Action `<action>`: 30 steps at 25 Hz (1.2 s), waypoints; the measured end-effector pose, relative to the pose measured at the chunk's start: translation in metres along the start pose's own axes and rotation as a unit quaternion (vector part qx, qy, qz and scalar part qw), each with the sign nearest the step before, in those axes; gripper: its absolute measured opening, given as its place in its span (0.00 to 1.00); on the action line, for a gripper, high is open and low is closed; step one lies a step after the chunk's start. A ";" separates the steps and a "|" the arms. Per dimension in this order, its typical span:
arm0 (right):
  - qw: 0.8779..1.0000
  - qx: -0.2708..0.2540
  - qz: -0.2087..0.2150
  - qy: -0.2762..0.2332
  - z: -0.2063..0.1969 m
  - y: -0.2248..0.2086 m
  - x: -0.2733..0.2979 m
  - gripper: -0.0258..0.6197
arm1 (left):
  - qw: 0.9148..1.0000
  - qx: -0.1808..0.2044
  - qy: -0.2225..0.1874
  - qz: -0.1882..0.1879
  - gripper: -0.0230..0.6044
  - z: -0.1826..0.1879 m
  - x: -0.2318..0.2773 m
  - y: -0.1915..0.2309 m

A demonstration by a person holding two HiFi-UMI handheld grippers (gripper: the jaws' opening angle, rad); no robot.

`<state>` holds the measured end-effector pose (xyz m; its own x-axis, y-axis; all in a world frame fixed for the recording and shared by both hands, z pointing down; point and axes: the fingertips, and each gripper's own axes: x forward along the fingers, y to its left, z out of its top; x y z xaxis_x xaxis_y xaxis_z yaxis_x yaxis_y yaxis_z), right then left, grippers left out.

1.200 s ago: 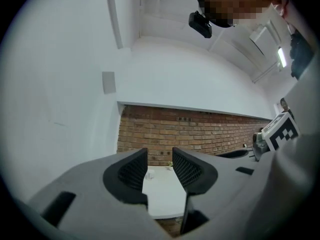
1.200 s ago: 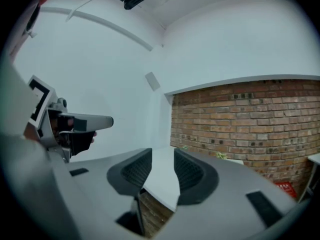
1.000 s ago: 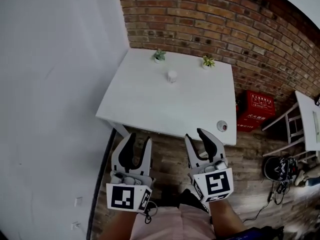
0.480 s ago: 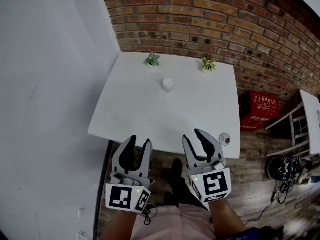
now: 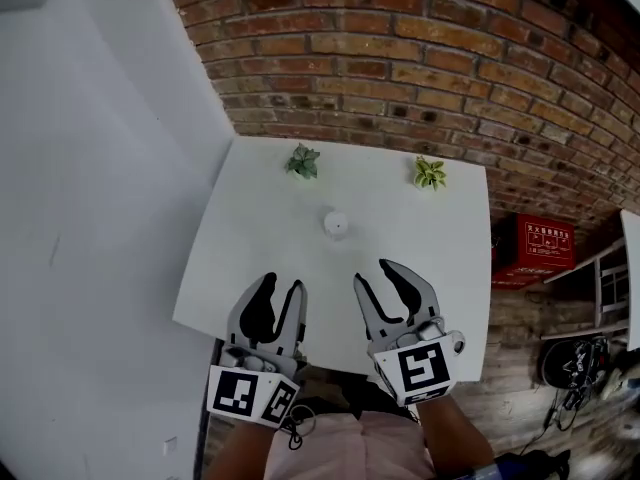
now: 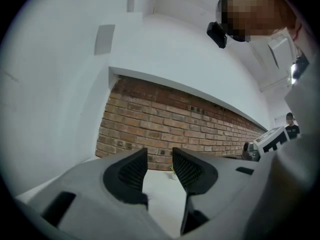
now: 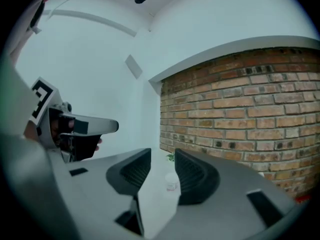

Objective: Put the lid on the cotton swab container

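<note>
The cotton swab container (image 5: 336, 223), a small white round tub, stands in the middle of the white table (image 5: 250, 238). In the right gripper view the container (image 7: 171, 182) shows far off between the jaws. A small round lid (image 5: 456, 342) lies at the table's near right corner, partly hidden by my right gripper. My left gripper (image 5: 283, 286) hovers over the table's near edge, open with a narrow gap and nothing in it. Beside it, my right gripper (image 5: 377, 274) is open, its jaws are opening, and nothing is between them. Both are well short of the container.
Two small potted plants (image 5: 303, 160) (image 5: 431, 173) stand at the table's far edge against a brick wall (image 5: 420, 58). A white wall (image 5: 90, 218) is on the left. A red crate (image 5: 545, 243) sits on the wooden floor to the right of the table.
The head view has closed in on the table. Both grippers, held over the floor before, now reach over the table's near edge. The lid now lies right beside my right gripper.
</note>
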<state>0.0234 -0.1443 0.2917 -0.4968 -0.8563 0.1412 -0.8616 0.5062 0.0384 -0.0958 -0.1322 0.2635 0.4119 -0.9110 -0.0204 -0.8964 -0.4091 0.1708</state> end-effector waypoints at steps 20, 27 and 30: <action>0.994 0.029 0.007 0.105 -0.063 -0.031 0.122 0.38 | 0.993 -0.069 0.081 -0.055 0.37 -0.051 0.126 0.078; 0.985 0.052 -0.004 0.166 -0.134 -0.032 0.157 0.38 | 0.979 -0.116 0.134 -0.098 0.44 -0.118 0.157 0.102; 0.982 0.051 -0.002 0.183 -0.157 -0.029 0.169 0.38 | 0.973 -0.139 0.150 -0.108 0.47 -0.145 0.169 0.111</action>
<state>-0.0191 -0.2877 0.4697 -0.4388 -0.7546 0.4878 -0.8785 0.4744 -0.0563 -0.1023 -0.3237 0.4222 0.6520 -0.7326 0.1955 -0.7219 -0.5208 0.4558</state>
